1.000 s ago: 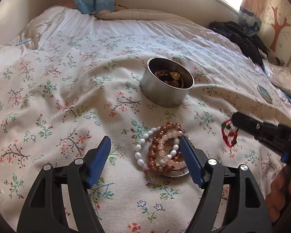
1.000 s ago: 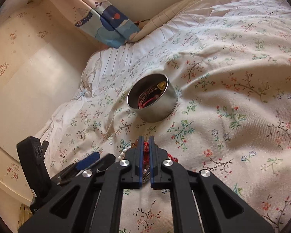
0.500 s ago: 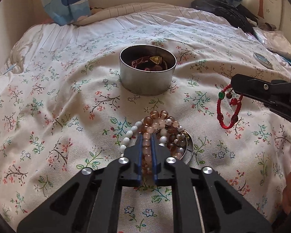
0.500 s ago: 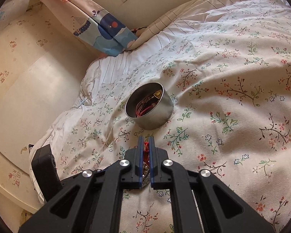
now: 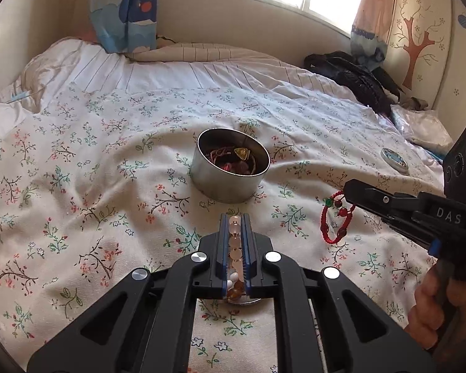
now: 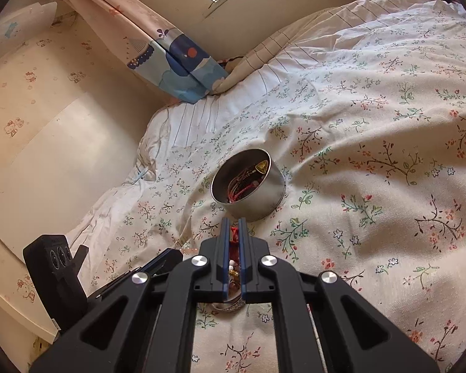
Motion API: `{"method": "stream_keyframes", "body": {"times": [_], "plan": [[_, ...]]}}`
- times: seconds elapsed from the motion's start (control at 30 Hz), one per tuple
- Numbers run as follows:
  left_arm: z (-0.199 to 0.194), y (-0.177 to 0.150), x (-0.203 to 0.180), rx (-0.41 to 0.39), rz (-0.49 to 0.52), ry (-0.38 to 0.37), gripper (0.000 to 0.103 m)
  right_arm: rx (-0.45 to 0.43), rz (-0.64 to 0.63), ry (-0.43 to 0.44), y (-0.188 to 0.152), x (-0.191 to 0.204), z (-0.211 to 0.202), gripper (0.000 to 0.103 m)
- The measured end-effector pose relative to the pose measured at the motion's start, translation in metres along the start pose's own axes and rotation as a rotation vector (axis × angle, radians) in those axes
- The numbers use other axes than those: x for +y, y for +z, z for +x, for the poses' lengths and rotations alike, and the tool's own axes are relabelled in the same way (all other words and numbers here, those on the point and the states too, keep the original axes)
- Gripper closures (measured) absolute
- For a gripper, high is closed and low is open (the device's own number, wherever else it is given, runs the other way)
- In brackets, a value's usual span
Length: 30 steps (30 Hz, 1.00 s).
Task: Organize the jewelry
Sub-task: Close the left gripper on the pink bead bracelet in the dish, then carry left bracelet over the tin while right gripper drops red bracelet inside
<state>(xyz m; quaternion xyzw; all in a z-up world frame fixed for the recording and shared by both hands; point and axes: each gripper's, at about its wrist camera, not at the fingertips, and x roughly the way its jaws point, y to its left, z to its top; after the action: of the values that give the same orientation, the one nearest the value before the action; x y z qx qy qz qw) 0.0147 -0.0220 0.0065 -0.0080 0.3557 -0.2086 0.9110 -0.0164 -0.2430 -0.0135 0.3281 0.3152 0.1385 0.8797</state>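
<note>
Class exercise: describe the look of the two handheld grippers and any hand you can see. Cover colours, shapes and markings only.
Both the left gripper and right gripper are matte black plastic frames with triangular cut-outs, round silver screw heads and narrow blue finger pads. The right gripper's side carries white letters "DAS" and a boxy black unit with round ports. A bare hand grips its handle; no sleeve shows.

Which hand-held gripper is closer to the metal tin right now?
Hard to call; left looks slightly closer. The left hand-held gripper, clamping pink beads, sits just before the metal tin; the right hand-held gripper holds a red bracelet beside it.
</note>
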Motion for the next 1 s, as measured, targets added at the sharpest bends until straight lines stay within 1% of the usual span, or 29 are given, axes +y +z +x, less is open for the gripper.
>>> {"method": "stream_keyframes", "body": {"times": [0.13, 0.33, 0.57, 0.73, 1.0], "plan": [[-0.012, 0.006, -0.001, -0.067, -0.013, -0.011, 0.096, -0.025, -0.018, 0.023, 0.002, 0.005, -0.004, 0.097], [-0.026, 0.015, 0.004, -0.148, -0.056, -0.057, 0.096, -0.052, -0.045, 0.054, 0.005, 0.014, -0.005, 0.097], [-0.021, 0.025, 0.0, -0.173, -0.057, -0.068, 0.096, -0.075, -0.052, 0.086, 0.013, 0.018, 0.001, 0.097], [-0.013, 0.039, -0.005, -0.199, -0.064, -0.077, 0.096, -0.093, -0.03, 0.102, 0.024, 0.015, 0.007, 0.097], [0.006, 0.06, -0.008, -0.226, -0.081, -0.109, 0.096, -0.103, -0.028, 0.109, 0.044, 0.016, 0.031, 0.097]]}}
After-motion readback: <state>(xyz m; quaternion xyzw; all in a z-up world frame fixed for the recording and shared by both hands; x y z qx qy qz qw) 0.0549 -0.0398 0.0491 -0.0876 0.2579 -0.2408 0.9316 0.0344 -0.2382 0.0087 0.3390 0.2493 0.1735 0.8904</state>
